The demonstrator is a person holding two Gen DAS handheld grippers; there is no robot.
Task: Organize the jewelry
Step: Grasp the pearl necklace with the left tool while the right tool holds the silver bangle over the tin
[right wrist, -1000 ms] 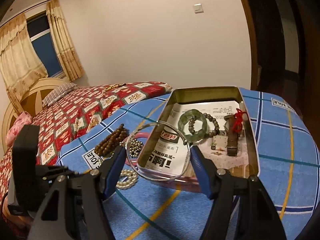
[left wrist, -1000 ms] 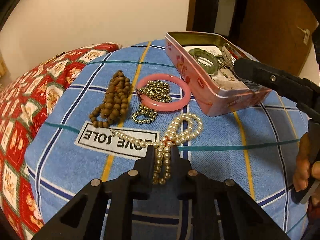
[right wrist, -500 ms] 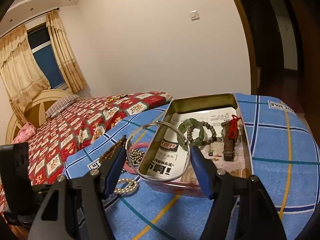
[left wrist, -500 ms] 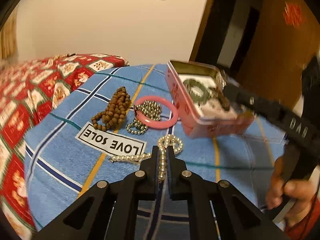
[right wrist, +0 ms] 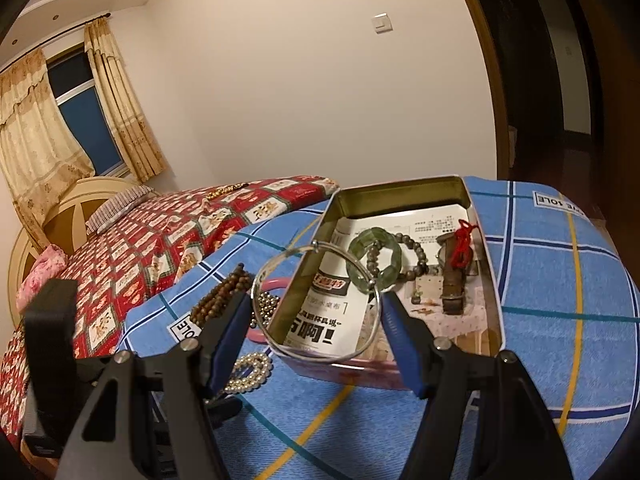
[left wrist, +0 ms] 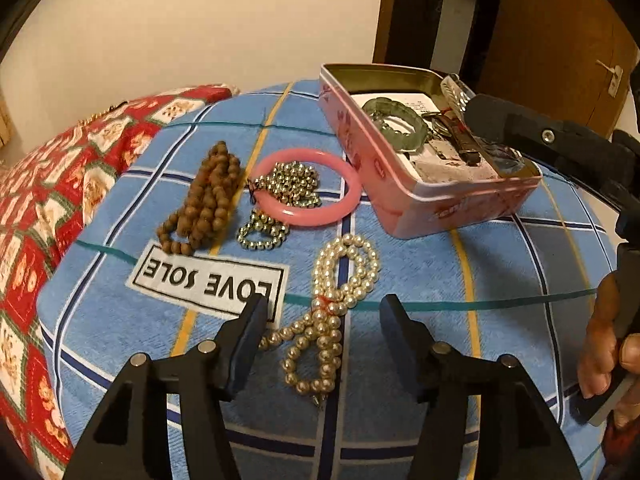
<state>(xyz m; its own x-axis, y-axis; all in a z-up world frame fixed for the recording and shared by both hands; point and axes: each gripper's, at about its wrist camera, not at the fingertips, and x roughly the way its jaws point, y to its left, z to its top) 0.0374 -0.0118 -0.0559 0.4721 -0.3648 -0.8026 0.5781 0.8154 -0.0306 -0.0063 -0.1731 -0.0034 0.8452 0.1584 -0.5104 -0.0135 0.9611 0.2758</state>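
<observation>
A: What has been changed on the blue cloth [left wrist: 400,432]?

B: The pearl necklace [left wrist: 336,300] has been released by the left gripper [left wrist: 322,314], now spread.

A: And the silver bangle [right wrist: 316,302]?

B: It is kept clamped in the right gripper [right wrist: 316,316] over the pink tin [right wrist: 486,280]; both items remain unboxed.

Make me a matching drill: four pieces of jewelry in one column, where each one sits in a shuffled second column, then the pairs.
1. silver bangle
2. green bracelet
3. pearl strand
4. gold bead chain

A. on the cloth between the open left hand-held gripper fingers
B. partly inside the pink bangle
C. inside the pink tin
D. held across the right hand-held gripper fingers

Pairs: 1-D, 2-C, 3-A, 4-B
</observation>
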